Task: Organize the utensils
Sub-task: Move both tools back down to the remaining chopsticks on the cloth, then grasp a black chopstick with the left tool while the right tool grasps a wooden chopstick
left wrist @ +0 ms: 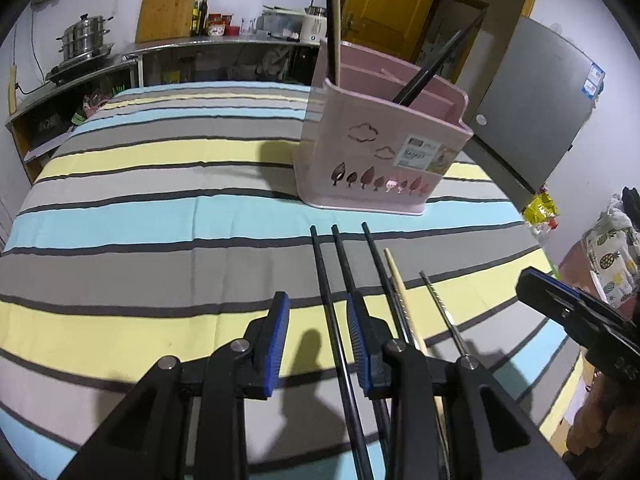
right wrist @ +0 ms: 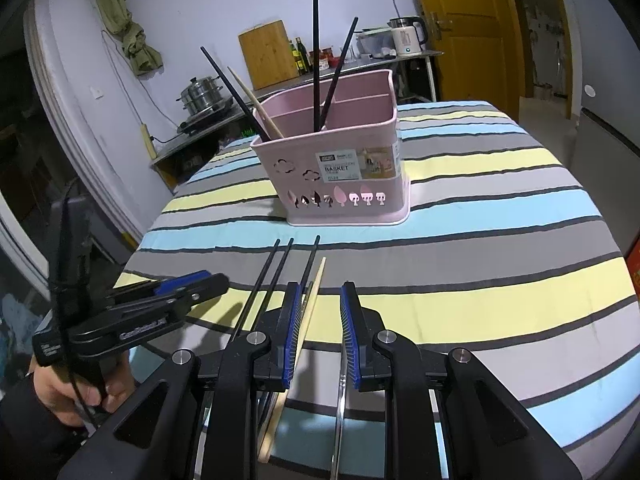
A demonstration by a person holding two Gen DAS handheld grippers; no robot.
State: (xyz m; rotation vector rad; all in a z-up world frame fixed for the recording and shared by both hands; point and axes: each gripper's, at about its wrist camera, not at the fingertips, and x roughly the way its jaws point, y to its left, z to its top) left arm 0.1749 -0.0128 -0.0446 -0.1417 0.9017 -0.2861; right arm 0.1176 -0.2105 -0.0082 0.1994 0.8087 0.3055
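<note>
Chopsticks lie in a row on the striped tablecloth [left wrist: 140,216], lower centre of both views, just in front of the pink basket [left wrist: 372,160]. Three black chopsticks [left wrist: 325,280] run side by side, tips toward the basket. Right of them in the left wrist view: a wooden chopstick [left wrist: 396,276], then a thin metal one [left wrist: 440,304]. In the right wrist view the black chopsticks [right wrist: 280,276] sit left of centre, the wooden chopstick [right wrist: 314,296] just beside them, a metal piece [right wrist: 341,420] at the bottom edge, partly hidden.

Basket stands upright on the cloth, centre-right in the left view, centre in the right view [right wrist: 336,176]. It is split into compartments. Black chopsticks [right wrist: 317,60] stand in a back compartment; another black one and a wooden one lean out of the left compartment.

Left gripper [left wrist: 318,316]: blue pads apart, nothing clamped. One black chopstick passes through the gap, a second runs along the right pad; contact not clear. It shows from the side at the lower left of the right view [right wrist: 188,292], held by a hand [right wrist: 72,392].

Right gripper [right wrist: 320,300]: pads apart, nothing clamped. Wooden chopstick passes by the left pad; cannot tell if touching. It shows at the right edge of the left view [left wrist: 536,280].

Background: counter with a steamer pot [left wrist: 84,40], cutting board [left wrist: 168,8], kettle [right wrist: 408,36], yellow door [right wrist: 472,28].
</note>
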